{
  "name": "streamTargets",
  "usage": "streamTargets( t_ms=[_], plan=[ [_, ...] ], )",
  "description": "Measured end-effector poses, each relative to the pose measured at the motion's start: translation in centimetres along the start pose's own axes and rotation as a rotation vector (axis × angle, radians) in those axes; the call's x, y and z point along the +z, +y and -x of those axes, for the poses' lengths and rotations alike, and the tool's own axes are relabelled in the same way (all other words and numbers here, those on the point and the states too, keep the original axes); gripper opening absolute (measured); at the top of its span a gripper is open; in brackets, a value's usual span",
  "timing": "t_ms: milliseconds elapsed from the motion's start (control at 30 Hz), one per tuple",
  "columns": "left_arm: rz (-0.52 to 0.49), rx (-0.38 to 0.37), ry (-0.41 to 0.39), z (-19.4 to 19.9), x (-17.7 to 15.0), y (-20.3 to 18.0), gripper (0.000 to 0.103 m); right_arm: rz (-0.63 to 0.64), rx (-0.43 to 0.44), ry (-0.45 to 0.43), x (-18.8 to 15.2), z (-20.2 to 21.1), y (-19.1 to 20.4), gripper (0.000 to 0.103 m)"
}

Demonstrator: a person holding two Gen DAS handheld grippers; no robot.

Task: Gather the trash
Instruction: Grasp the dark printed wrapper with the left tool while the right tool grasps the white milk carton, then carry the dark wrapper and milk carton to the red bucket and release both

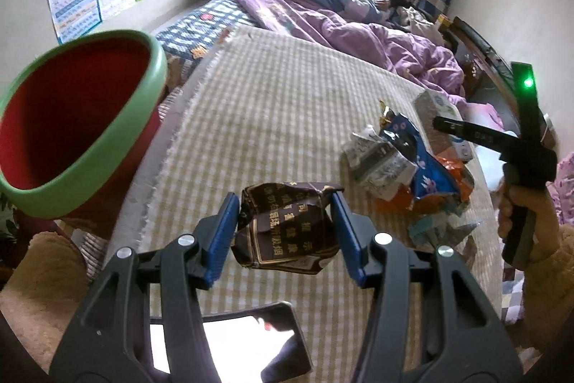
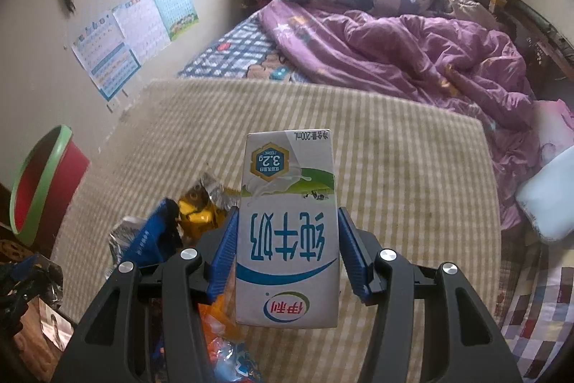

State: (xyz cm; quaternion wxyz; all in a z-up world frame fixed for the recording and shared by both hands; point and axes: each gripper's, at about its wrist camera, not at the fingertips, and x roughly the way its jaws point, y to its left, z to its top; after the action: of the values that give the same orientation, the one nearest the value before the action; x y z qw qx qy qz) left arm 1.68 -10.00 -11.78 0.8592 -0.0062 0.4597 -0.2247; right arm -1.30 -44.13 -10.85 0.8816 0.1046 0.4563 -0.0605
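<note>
Both grippers are working over the checked mat [image 1: 287, 103] spread on the bed. Left gripper [image 1: 285, 232] is clamping a crumpled dark brown packet [image 1: 287, 232] between its blue pads, holding it just clear of the mat and tilting down toward it. Off the mat's left edge, the red bin [image 1: 71, 131] with the green rim is leaning its mouth toward the bed, which I take to be why the packet is being carried on that side: it looks ready for dropping in.

Right gripper [image 2: 287, 250] is closing its blue pads on the two narrow sides of a white milk carton [image 2: 287, 232], the carton's printed face pointing up and its far end reaching out past the fingertips. Gripping it across the narrow width is probably what is keeping so light a box from twisting. Just left of the carton, on the mat, a heap of wrappers [image 2: 161, 232] is waiting: blue, gold and silver foil. From the other side I can see the person's hand [image 1: 520, 214] wrapping the right gripper's handle, wrist angling downward.
</note>
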Motion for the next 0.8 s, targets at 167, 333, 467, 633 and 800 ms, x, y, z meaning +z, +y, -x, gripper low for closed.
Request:
streamTargets(
  t_ms=[167,333,467,633,800],
  plan=[
    [-0.008,0.069,-0.053,1.5,0.8,0.2,0.051,-0.005,0.009,-0.063,1.1,1.7,0.3,0.052],
    [0.002,0.151,-0.103,3.3,1.8,0.9,0.051,0.015,0.046,-0.135,2.6,4.1,1.8,0.052],
    [0.045,0.179,-0.133,4.6,2.7,2.2,0.051,0.067,0.093,-0.18,3.9,5.6,4.2,0.052],
    [0.078,0.216,-0.185,6.4,3.6,3.5,0.051,0.114,0.164,-0.205,4.9,6.4,7.4,0.052],
    [0.096,0.231,-0.229,7.7,4.3,4.5,0.051,0.173,0.218,-0.195,5.0,6.1,11.0,0.052]
  ],
)
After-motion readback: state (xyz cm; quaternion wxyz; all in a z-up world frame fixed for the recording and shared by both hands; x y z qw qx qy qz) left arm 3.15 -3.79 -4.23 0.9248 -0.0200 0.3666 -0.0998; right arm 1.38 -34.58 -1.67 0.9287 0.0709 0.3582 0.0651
